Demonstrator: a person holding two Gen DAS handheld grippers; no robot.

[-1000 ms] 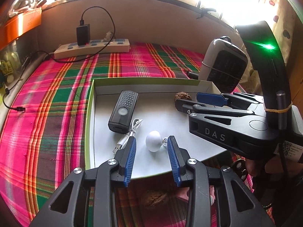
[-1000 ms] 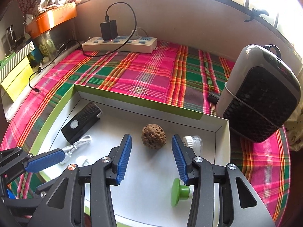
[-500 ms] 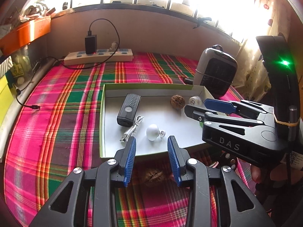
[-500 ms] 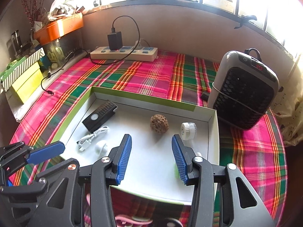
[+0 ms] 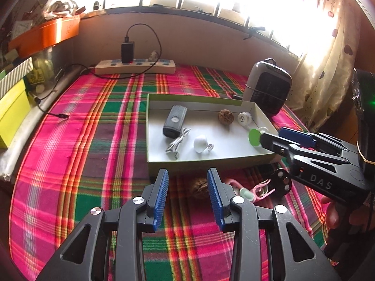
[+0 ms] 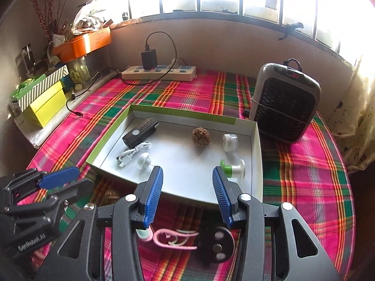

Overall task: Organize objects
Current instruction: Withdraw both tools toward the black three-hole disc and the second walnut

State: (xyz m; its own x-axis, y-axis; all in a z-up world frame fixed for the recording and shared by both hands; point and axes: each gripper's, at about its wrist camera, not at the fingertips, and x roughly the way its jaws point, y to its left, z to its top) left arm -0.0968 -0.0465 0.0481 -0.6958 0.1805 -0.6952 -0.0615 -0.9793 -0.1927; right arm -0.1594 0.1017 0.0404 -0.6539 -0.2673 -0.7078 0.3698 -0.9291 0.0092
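Walnut (image 5: 198, 188) lay outside box (image 5: 211, 160) | both my claws (image 5: 187, 196) gaped, empty | I should centre left one, close gently.

left tool (image 5: 187, 196) – jaws apart, empty | walnut (image 5: 199, 188) on cloth (image 5: 89, 145) – just outside box (image 5: 206, 160)

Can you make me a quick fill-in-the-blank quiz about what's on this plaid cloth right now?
1. The knobbly brown nut lies inside the ____.
2. The second nut lies ____ the box, on the plaid cloth.
3. The black charger is plugged into the ____.
4. Both grippers hold ____.

Missing words: box; outside; power strip; nothing
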